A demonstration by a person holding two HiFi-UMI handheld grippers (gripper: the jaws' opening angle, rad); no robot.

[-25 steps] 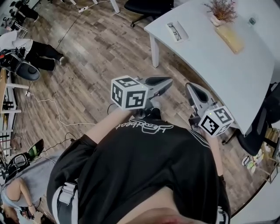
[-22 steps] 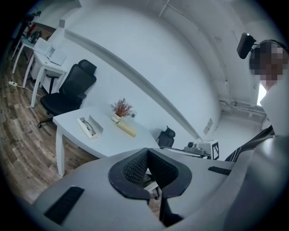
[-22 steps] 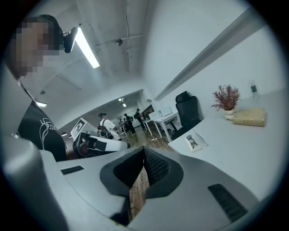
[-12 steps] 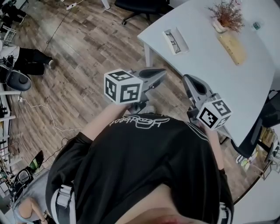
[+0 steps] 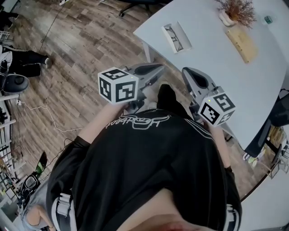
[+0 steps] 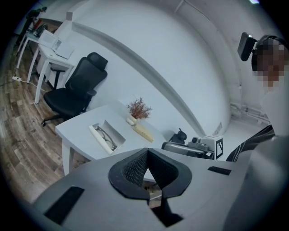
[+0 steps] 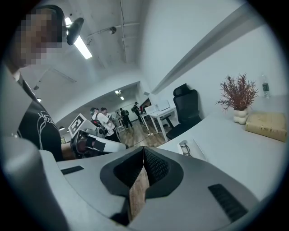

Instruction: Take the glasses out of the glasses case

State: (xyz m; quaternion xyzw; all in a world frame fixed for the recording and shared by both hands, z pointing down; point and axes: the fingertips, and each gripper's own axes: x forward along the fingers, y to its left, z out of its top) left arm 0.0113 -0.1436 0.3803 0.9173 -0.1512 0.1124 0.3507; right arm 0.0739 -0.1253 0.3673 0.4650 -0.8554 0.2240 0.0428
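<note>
A plank wood floor [image 5: 76,58] fills the left of the head view. A white desk [image 5: 216,67] reaches in from the upper right, with its near corner just ahead of the person. Both grippers are held at chest level over the floor, short of the desk. The left gripper [image 5: 159,69] and the right gripper [image 5: 188,73] each have their jaws pressed together at the tips, with nothing between them, as each gripper view shows. Near the desk's left edge lies the glasses case [image 5: 184,39], white and open. The glasses [image 5: 172,34] rest inside it along its length. A dried plant [image 5: 238,10] and a pale book [image 5: 242,41] sit well apart from it. The task looks not yet begun, and the step in hand is the reach to the case. To do it well, spread the jaws before coming down. Steady a case wall with one gripper, since the case is likely light and may slide. Pinch the thin frame at the bridge rather than a lens, then lift straight up so the arms clear the walls.
</note>
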